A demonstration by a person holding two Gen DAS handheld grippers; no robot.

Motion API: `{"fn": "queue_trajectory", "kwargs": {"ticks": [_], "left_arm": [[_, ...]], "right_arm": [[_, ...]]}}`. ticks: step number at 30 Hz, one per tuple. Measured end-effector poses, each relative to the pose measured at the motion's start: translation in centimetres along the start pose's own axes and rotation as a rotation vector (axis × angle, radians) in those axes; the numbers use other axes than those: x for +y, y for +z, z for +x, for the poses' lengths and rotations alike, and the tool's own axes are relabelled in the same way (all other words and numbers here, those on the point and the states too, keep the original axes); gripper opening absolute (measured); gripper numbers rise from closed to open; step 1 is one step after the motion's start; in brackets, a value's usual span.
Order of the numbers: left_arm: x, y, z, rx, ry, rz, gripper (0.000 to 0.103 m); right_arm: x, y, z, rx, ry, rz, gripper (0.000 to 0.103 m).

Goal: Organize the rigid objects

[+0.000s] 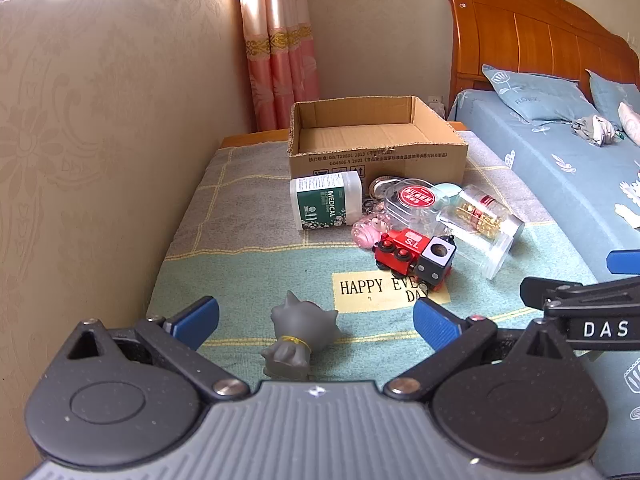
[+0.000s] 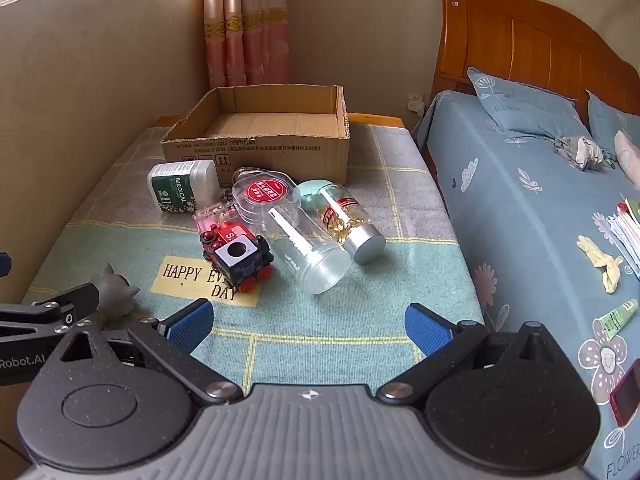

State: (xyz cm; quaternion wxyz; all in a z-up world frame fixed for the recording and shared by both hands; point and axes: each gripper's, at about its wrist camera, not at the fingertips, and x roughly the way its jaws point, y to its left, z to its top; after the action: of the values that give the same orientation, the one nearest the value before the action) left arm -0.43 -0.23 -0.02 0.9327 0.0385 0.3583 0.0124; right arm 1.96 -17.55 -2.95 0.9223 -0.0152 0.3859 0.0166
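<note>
Now: left gripper (image 1: 316, 318) fingers spread, grey figurine (image 1: 296, 340) between, untouched. Right gripper (image 2: 309, 322) fingers spread, empty. Cardboard box (image 2: 256, 152) frame centre, toy train (image 2: 240, 254) below it.

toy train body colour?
Red, with a black front end; the toy train shows best in the left wrist view.
</note>
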Motion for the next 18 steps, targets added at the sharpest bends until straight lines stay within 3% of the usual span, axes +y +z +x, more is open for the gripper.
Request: {"fn": "queue_trajectory", "kwargs": {"ticks": [18], "left_arm": [[-0.09,0.13,-0.32,-0.005,-0.008,0.001,0.102]], "right_arm": [[0.08,0.06,-0.22,-0.007,-0.001,-0.001,0.103]]}}
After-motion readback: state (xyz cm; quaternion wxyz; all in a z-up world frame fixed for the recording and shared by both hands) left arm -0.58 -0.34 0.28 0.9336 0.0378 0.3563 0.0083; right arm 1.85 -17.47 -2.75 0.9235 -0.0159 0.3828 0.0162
